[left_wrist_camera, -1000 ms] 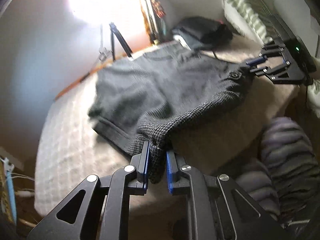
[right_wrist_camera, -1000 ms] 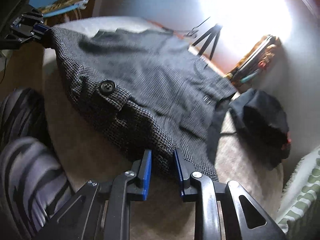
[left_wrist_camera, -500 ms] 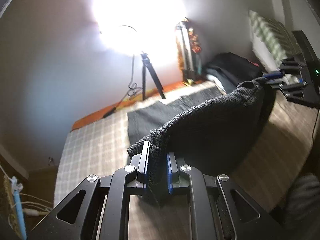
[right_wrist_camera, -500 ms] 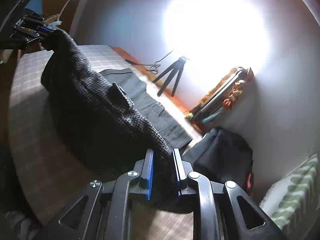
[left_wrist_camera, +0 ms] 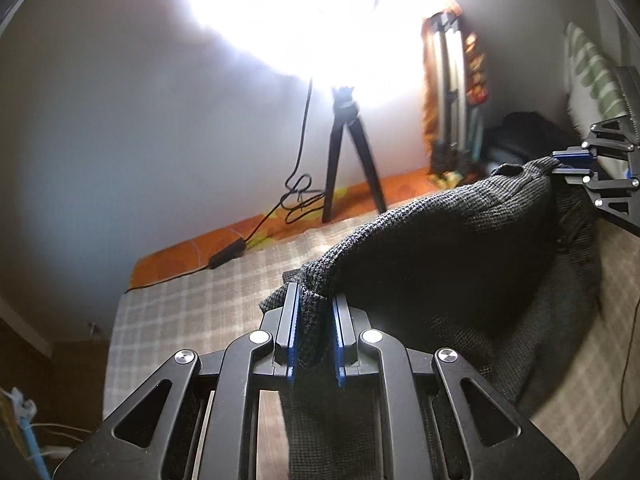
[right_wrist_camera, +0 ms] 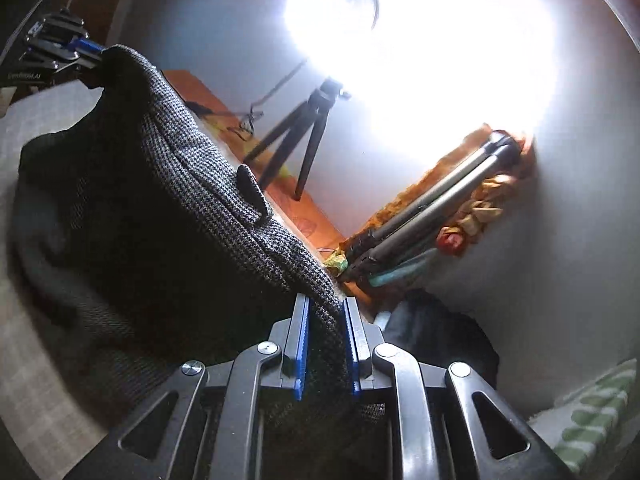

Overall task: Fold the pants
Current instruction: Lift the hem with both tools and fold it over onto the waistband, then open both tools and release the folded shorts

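- Between the 2 grippers, the pants (left_wrist_camera: 460,248) hang as a dark knit span above the checked bed cover (left_wrist_camera: 192,304), their long axis running from one tool to the other.
- Left gripper (left_wrist_camera: 314,332) is clamped on one end of the top edge; right gripper (right_wrist_camera: 325,344) pinches the other.
- Both ends sit about level, so neither hand is nearer; the fold likely turns on carrying this edge forward together toward the tripod (left_wrist_camera: 348,152).

The pants (left_wrist_camera: 460,240) are dark grey houndstooth. The bed (left_wrist_camera: 192,304) is beige plaid, the tripod (left_wrist_camera: 348,148) black, the pillow (right_wrist_camera: 592,412) green-striped.
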Motion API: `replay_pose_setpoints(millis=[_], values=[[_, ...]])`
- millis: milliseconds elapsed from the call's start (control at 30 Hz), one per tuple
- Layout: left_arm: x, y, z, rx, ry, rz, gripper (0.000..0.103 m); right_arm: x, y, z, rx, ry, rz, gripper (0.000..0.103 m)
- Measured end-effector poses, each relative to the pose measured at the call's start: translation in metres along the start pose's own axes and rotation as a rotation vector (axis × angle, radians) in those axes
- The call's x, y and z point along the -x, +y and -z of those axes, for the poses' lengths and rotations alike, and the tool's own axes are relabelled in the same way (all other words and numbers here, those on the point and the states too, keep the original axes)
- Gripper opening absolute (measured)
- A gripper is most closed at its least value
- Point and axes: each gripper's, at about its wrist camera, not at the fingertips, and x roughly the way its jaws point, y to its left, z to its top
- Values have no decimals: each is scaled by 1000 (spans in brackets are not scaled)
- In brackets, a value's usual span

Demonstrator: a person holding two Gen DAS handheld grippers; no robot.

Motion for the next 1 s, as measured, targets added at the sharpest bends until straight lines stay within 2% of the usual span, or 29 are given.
replay_pose_setpoints(millis=[300, 367, 467, 500, 533, 567, 600, 733, 767, 833, 900, 967, 1000], values=[[-79, 10, -2, -6, 106, -9, 12, -101, 5, -3, -3, 114, -55, 14], [-92, 7, -5, -24, 157, -13, 12, -115, 8, 1, -13, 141, -68, 14], [-106, 9, -6, -1, 176, -54, 19, -133, 11, 3, -22, 163, -80, 14], [-110, 11, -9, 7, 206, -57, 24, -136, 11, 4, -26, 165, -82, 14], [-110, 17, -10, 36, 208, -70, 32, -140, 9, 4, -36, 167, -84, 14], [-111, 22, -14, 58, 210, -83, 35, -142, 8, 4, -50, 169, -86, 14], [-108, 27, -16, 79, 221, -90, 36, -145, 6, 4, -67, 172, -88, 14], [-81, 47, -22, 112, 174, -120, 36, -154, 3, 3, -90, 186, -86, 16], [-66, 52, -20, 118, 159, -118, 37, -155, 3, 3, -97, 188, -83, 18], [-43, 59, -15, 136, 139, -99, 44, -154, -1, 3, -113, 177, -71, 40], [-18, 58, -3, 132, 122, -76, 51, -142, -7, 5, -148, 151, -64, 47], [1, 50, 15, 100, 120, -60, 55, -126, -12, 7, -183, 124, -72, 60], [7, 44, 23, 74, 129, -56, 56, -114, -14, 10, -199, 99, -78, 70]])
